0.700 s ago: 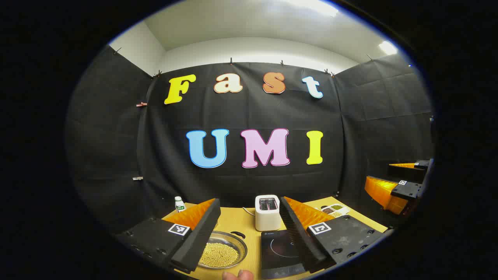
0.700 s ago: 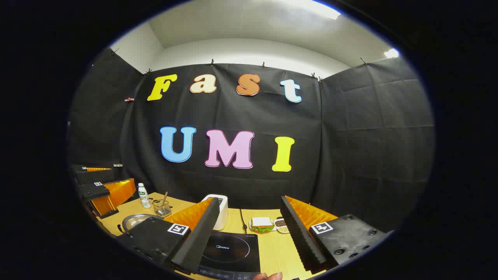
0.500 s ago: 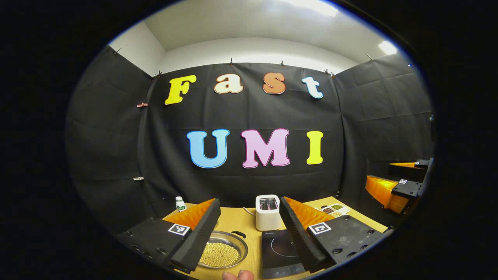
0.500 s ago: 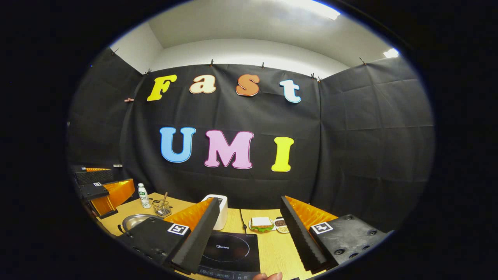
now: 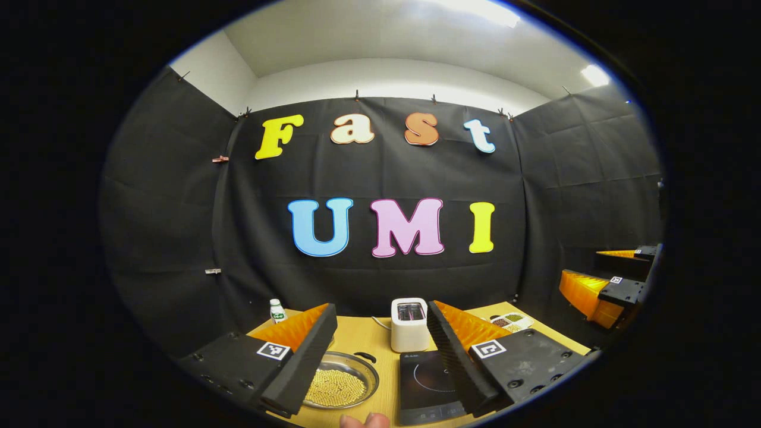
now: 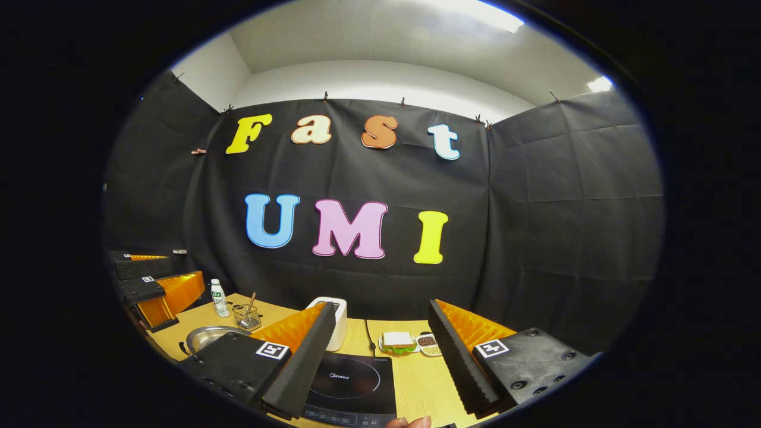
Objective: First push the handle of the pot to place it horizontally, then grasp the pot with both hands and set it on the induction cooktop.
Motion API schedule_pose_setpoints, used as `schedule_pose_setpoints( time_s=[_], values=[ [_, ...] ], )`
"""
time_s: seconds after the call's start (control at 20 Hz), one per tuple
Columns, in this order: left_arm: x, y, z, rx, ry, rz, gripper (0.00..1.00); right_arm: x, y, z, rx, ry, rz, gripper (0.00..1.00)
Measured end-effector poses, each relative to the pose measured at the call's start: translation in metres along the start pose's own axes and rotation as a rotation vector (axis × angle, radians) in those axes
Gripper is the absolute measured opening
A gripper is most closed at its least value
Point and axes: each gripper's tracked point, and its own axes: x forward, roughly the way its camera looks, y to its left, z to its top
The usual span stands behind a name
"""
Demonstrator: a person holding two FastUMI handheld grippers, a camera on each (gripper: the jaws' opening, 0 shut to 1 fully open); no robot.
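Both tools, left (image 5: 380, 356) and right (image 6: 380, 356), spread wide and empty above the table (image 6: 422, 380), pot (image 5: 339, 386) untouched.

My left claw (image 5: 380, 356) held level, facing forward, fingers spread wide — nothing between them. My right claw (image 6: 380, 359) same pose, fingers wide apart, gripping nothing. From left gripper view, right claw (image 5: 603, 285) off at far right edge, raised, open. From right gripper view, left claw (image 6: 151, 285) at far left, raised, open. Fingertip (image 5: 364, 421) of holding hand at bottom edge.
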Motion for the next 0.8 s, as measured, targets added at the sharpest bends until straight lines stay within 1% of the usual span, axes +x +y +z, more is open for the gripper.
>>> schedule_pose_setpoints(
  time_s=[0.3, 0.6, 0.7, 0.8],
  values=[
    [-0.002, 0.001, 0.004, 0.006, -0.024, -0.002, 0.95, -0.002, 0.002, 0.000, -0.002, 0.000, 0.002, 0.97],
    [-0.007, -0.002, 0.006, 0.008, -0.026, -0.030, 0.94, -0.004, 0.003, 0.000, -0.007, 0.000, -0.001, 0.97],
    [-0.009, -0.004, 0.007, -0.003, -0.024, -0.052, 0.59, -0.005, 0.004, 0.000, -0.010, 0.002, -0.004, 0.97],
    [-0.012, -0.004, 0.003, -0.036, -0.004, -0.075, 0.24, -0.006, 0.001, -0.001, -0.014, 0.002, -0.011, 0.97]
  ],
)
